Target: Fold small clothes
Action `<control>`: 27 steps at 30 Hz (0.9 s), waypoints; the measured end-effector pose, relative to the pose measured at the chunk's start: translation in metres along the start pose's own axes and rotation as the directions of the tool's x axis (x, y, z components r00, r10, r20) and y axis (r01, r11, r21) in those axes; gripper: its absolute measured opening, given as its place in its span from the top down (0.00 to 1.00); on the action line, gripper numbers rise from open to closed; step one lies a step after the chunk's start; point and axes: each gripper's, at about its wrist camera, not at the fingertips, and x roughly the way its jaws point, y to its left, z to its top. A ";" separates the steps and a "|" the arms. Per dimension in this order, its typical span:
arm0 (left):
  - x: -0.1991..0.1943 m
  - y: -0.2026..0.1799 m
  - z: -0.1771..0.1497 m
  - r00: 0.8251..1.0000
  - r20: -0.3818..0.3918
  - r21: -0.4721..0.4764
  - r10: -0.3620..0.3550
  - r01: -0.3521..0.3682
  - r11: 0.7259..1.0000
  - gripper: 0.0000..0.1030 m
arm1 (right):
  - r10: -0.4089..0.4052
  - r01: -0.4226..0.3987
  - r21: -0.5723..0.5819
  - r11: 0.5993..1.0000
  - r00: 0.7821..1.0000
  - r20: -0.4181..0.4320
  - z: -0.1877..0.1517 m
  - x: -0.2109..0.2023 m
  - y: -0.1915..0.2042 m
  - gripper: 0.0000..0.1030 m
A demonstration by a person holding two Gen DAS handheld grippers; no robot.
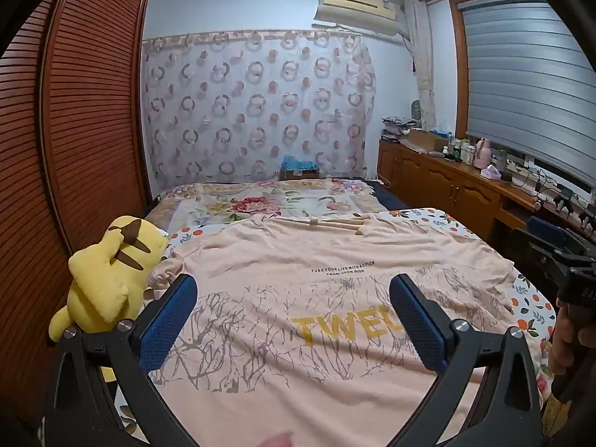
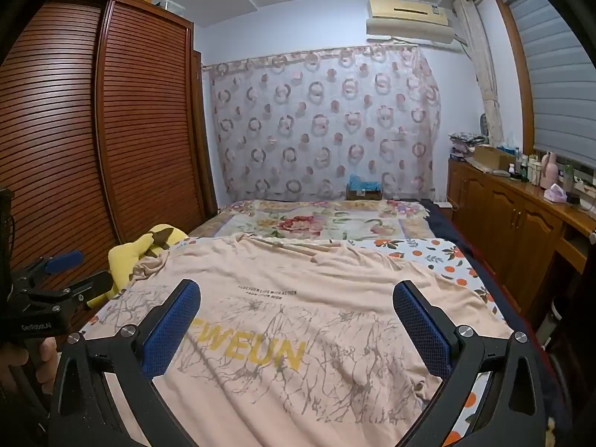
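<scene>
A peach T-shirt [image 1: 316, 298] [image 2: 298, 316] with yellow letters and a grey branch print lies spread flat on the bed, its neck toward the far end. My left gripper [image 1: 292, 290] hovers above its near left part, jaws wide open with nothing between the blue pads. My right gripper [image 2: 296, 296] hovers above the shirt's near right part, also wide open and empty. Each gripper shows at the edge of the other's view, held by a hand [image 1: 562, 342] [image 2: 33, 357]. The shirt's left sleeve [image 2: 149, 264] is bunched by a yellow plush toy.
A yellow plush toy [image 1: 111, 279] [image 2: 149, 246] lies at the bed's left edge, beside a slatted wooden wardrobe [image 1: 85, 130]. A floral blanket [image 1: 268, 201] covers the far bed. A wooden cabinet [image 2: 514, 223] with bottles lines the right wall. Orange-print sheet [image 2: 447, 257] shows under the shirt.
</scene>
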 end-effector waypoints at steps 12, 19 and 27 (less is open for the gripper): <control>-0.002 -0.002 0.001 1.000 0.008 -0.007 0.002 -0.002 1.000 0.00 | 0.003 -0.003 -0.003 1.000 1.000 -0.004 -0.001 0.000 0.002 0.00; -0.002 0.000 0.002 1.000 0.008 -0.013 0.000 0.000 1.000 0.00 | 0.004 -0.004 -0.004 1.000 1.000 -0.004 -0.001 0.002 0.001 0.00; -0.002 0.000 0.002 1.000 0.007 -0.013 0.000 0.000 1.000 0.00 | 0.003 -0.003 -0.004 1.000 1.000 -0.004 -0.001 0.002 0.001 0.00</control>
